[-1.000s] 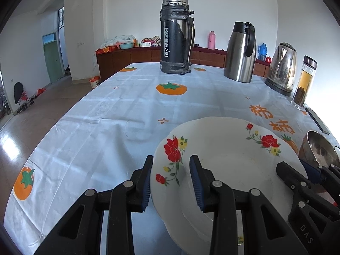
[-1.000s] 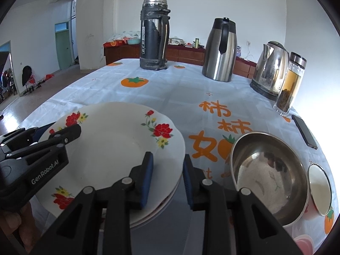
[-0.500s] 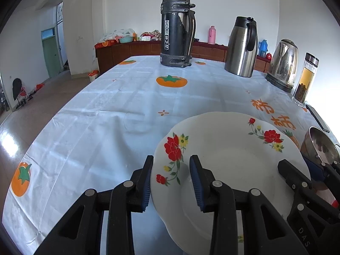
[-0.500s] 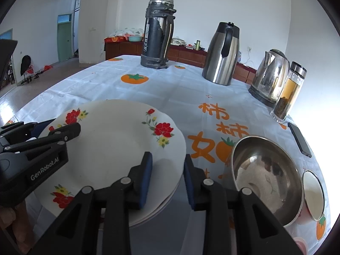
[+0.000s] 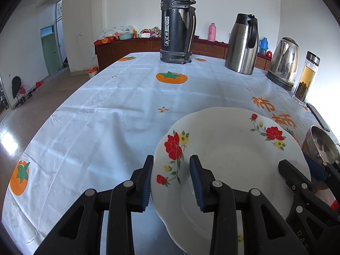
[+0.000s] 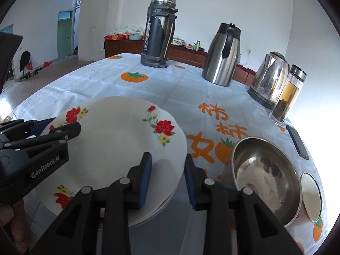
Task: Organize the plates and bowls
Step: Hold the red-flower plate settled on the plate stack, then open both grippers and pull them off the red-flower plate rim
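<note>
A stack of white plates with red flowers (image 5: 229, 155) lies on the tablecloth; it also shows in the right wrist view (image 6: 114, 140). My left gripper (image 5: 171, 180) straddles the stack's left rim, one finger outside, one over the plate, jaws apart. My right gripper (image 6: 166, 177) straddles the right rim the same way, jaws apart. A steel bowl (image 6: 265, 174) stands right of the stack, with a small white-lined bowl (image 6: 311, 196) beyond it.
At the table's far side stand a black thermos (image 5: 177, 24), a steel jug (image 5: 243, 44), an electric kettle (image 5: 283, 62) and a glass tea bottle (image 5: 306, 78). A phone (image 6: 297, 139) lies near the right edge. The floor drops off on the left.
Both grippers stay straddling the plate stack's rims. Both cameras have shifted slightly and the table looks a little farther off; jaw gaps look unchanged.
</note>
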A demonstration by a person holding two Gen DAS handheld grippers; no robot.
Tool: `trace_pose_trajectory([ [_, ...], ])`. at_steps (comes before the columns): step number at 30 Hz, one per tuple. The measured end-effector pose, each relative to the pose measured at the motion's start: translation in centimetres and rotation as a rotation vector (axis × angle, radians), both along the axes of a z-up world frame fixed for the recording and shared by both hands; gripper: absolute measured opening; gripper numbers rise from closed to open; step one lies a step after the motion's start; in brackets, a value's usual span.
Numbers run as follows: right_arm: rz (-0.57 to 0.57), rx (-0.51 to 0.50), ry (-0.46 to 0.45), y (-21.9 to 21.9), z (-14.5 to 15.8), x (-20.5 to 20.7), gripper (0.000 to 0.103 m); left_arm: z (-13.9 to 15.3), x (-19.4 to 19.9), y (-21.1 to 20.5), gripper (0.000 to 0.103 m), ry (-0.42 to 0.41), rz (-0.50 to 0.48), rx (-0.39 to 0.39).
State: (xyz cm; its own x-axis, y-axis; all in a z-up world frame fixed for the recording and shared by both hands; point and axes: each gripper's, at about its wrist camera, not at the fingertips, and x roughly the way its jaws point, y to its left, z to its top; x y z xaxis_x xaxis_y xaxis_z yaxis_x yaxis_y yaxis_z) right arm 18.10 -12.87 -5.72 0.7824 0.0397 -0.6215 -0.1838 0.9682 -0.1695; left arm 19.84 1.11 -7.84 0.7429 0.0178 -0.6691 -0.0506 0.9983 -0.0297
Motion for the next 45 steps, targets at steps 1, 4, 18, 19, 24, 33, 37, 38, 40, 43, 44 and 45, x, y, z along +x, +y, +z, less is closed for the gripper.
trace_pose_trajectory([
  [1, 0.000, -0.001, 0.000, 0.1, 0.0, 0.0, 0.031, 0.0, 0.0, 0.0, 0.037, 0.000, 0.000, 0.001],
  [4, 0.000, -0.001, -0.001, 0.1, 0.0, 0.0, 0.031, 0.0, 0.0, 0.0, 0.037, 0.000, 0.000, -0.001],
  [18, 0.018, 0.021, 0.002, -0.2, 0.0, 0.0, 0.048, 0.2, -0.3, -0.3, 0.054, -0.026, 0.001, 0.008],
  [19, 0.021, 0.019, -0.004, -0.1, 0.0, -0.2, 0.050, 0.3, -0.3, -0.1, 0.055, -0.029, 0.002, 0.006],
  [24, 0.022, 0.016, -0.016, 0.0, 0.2, -0.3, 0.057, 0.5, -0.4, 0.4, 0.055, -0.042, 0.015, -0.004],
  [33, 0.039, -0.003, -0.058, 0.5, 0.5, -1.1, 0.065, 0.6, -0.7, 0.6, 0.057, -0.062, 0.021, -0.015],
  [37, 0.048, 0.016, -0.132, 0.8, 1.4, -2.2, 0.065, 1.1, -1.3, 0.6, 0.063, -0.104, 0.021, -0.025],
  [38, 0.047, 0.024, -0.144, 0.8, 1.6, -2.4, 0.065, 1.2, -1.4, 0.7, 0.067, -0.117, 0.023, -0.028],
  [40, 0.044, 0.055, -0.159, 0.5, 2.2, -3.2, 0.066, 1.5, -1.8, 0.7, 0.073, -0.147, 0.024, -0.033],
  [43, 0.056, 0.082, -0.173, 0.2, 3.3, -5.1, 0.073, 1.9, -2.2, 0.6, 0.073, -0.174, 0.011, -0.035],
  [44, 0.062, 0.083, -0.180, 0.2, 3.6, -5.7, 0.073, 2.0, -2.2, 0.5, 0.073, -0.178, 0.006, -0.038],
  [45, 0.069, 0.081, -0.186, 0.2, 4.0, -6.5, 0.073, 2.1, -2.3, 0.4, 0.073, -0.182, 0.000, -0.040],
])
